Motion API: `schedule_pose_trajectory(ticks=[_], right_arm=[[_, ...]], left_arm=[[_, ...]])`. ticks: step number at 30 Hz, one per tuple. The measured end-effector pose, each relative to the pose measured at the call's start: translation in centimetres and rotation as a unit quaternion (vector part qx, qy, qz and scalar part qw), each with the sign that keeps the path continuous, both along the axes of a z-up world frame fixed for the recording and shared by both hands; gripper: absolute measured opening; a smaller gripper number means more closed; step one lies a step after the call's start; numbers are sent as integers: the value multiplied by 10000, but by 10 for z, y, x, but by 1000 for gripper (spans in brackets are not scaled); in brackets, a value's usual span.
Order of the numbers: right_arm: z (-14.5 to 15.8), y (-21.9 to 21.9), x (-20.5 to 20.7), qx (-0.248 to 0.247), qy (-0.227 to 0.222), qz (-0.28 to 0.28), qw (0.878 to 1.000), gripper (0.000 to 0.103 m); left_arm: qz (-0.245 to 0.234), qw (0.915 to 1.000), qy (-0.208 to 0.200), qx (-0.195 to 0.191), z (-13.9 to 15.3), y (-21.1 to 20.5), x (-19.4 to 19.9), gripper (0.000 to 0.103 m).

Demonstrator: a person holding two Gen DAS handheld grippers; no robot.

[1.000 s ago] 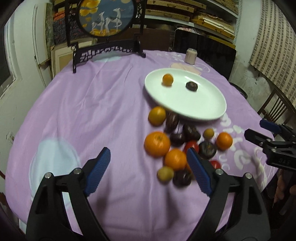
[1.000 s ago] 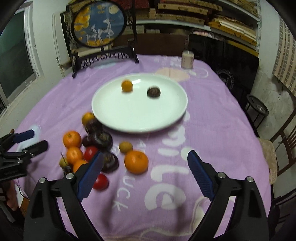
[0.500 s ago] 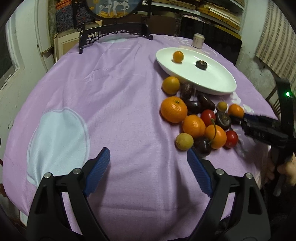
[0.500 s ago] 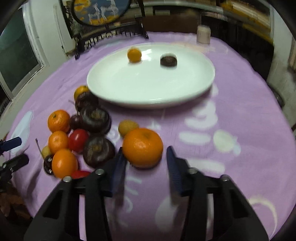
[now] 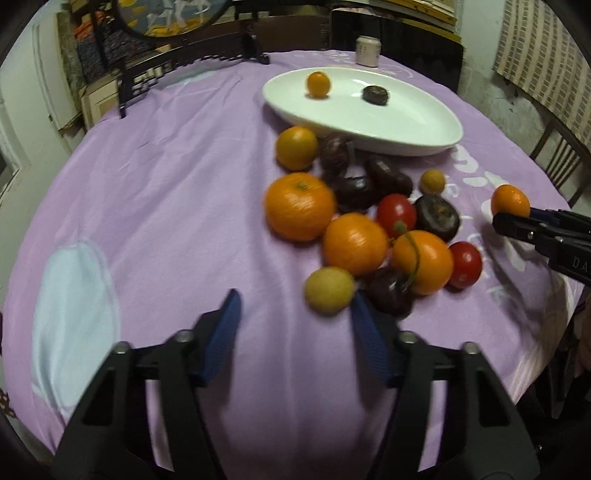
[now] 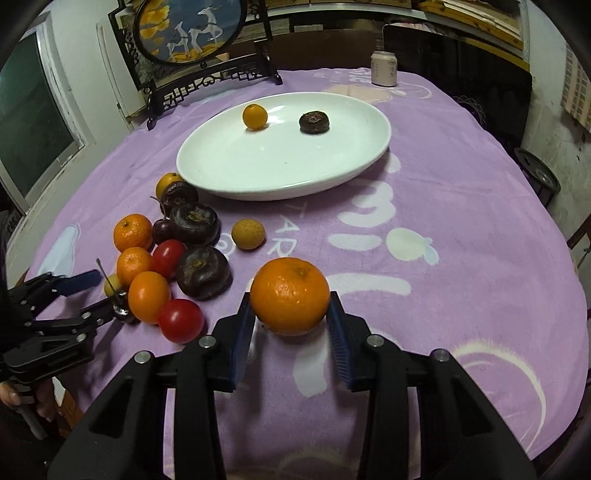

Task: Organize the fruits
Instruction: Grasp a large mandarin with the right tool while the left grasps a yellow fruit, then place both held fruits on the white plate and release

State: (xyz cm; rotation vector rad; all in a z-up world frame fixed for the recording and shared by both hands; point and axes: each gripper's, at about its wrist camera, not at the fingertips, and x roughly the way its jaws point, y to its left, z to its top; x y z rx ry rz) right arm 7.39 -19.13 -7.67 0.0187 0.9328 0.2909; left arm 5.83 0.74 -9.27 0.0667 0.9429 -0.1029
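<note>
- Fruit is spread over a tabletop [image 6: 461,206] draped in a purple cloth, seen from both wrist views.
- Nearest in the right wrist view, a large orange [image 6: 290,295] is clamped between the blue pads of the right gripper [image 6: 291,314]; its jaws are pressed against both sides of the fruit.
- In the left wrist view, the left gripper [image 5: 295,314] is shown with its jaws apart and just having been closing; nothing is held between the pads, only purple cloth.
- A small yellow fruit [image 5: 329,290] is seen just beyond the left gripper's right pad, and a dark cherry [image 5: 389,291] with a long stem is set beside it.
- Behind these, a cluster is packed closely together: three oranges [image 5: 354,243], two red tomatoes [image 5: 396,210] and several dark purple fruits [image 5: 437,217].
- A second small yellow fruit [image 6: 248,234] is placed a little apart from the cluster, toward the plate.
- A white oval plate [image 6: 332,170] is set beyond the cluster; a small orange fruit [image 6: 255,116] and a dark round fruit [image 6: 314,122] are resting on it, well apart from each other.
- At the far edge of the tabletop, a pale can [image 6: 384,68] and a round painted screen [image 6: 192,26] on a dark carved stand are seen.
</note>
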Motion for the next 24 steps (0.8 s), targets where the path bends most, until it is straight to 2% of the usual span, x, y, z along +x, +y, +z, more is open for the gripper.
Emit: schedule_pose_trajectory(ticks=[6,10,18,24], right_arm=[[6,3,-7,107,-51,77,9999,40],[11,6,-11,153,-121,148,9997,40],[18,8,-12,218,-204,200,9994,40],[16,9,-2,270,-139,200,9993,40]], left_arm=[[-96,9999,-53,-67,3,-7,1,26],[-20,9992,-40,-403,12,6,-5,25],[42,9979,-277,-577,36,17,-16,25],[-25,9978,-354,-565,43,15,-10,25]])
